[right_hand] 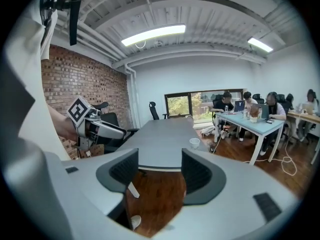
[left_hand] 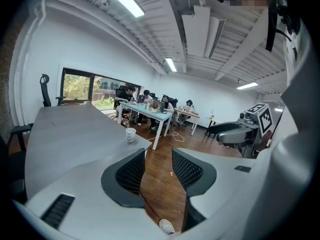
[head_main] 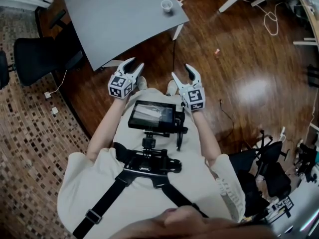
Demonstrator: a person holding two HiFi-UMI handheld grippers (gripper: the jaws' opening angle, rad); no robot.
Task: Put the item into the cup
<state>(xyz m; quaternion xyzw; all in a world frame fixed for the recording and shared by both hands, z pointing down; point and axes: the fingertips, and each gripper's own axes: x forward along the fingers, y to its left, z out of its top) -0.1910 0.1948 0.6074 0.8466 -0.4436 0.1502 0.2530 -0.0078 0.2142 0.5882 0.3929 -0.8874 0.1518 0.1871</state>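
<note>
The task is not yet begun. A person stands with a gripper in each hand, held out at waist height. The left gripper [head_main: 135, 63] has its fingers spread, with nothing between them. The right gripper [head_main: 182, 71] is likewise released and empty.

The cup [head_main: 166, 5], small and white, stands upright near the corner of a grey table [head_main: 114, 19], well ahead of both sets of fingers. A tiny pink thing [head_main: 216, 51] lies on the wood floor, well ahead of the right fingers and off to their right. It is probably the item. It lies apart from the cup, on the floor and not on the table. So everything is left to do: reach the item, grasp it, carry it to the cup and drop it in.

The head view alone shows both grippers, cup and item together. The left gripper view shows the cup [left_hand: 130, 134] beyond its left finger and the pink thing [left_hand: 171, 173] on the floor in the gap between its fingers, far off. The right gripper view shows the cup [right_hand: 194, 143] just above its right finger, but the item cannot be made out there.
</note>
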